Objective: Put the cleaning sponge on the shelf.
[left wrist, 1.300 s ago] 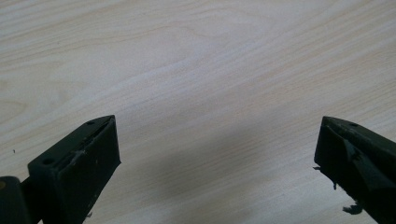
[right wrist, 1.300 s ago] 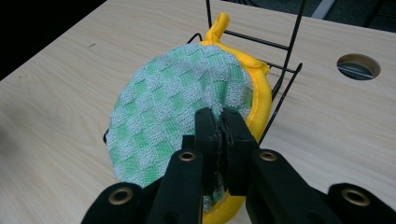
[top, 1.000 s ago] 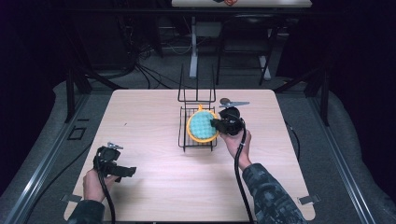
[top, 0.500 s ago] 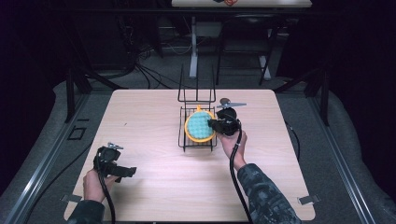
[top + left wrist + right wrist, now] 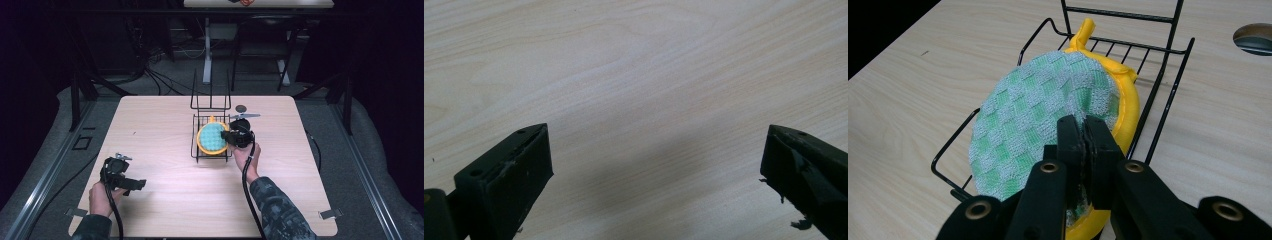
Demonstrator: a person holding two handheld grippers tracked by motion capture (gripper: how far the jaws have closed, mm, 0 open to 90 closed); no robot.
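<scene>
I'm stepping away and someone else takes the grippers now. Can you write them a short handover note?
Right gripper: shut on the edge of the round green-and-yellow scrub pad, which sits tilted in the black wire rack at mid-table.
Left gripper: open, holding nothing, over bare table at the near left.
Done: pad is in the rack.
Left: probably release the pad and draw the right gripper back.

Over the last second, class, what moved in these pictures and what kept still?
The right tongs, shut on the round green-and-yellow pad, sank a little, easing the pad lower into the wire rack. Nothing was let go. The left tongs stayed open near the table's front left, and the rack did not shift.
</scene>
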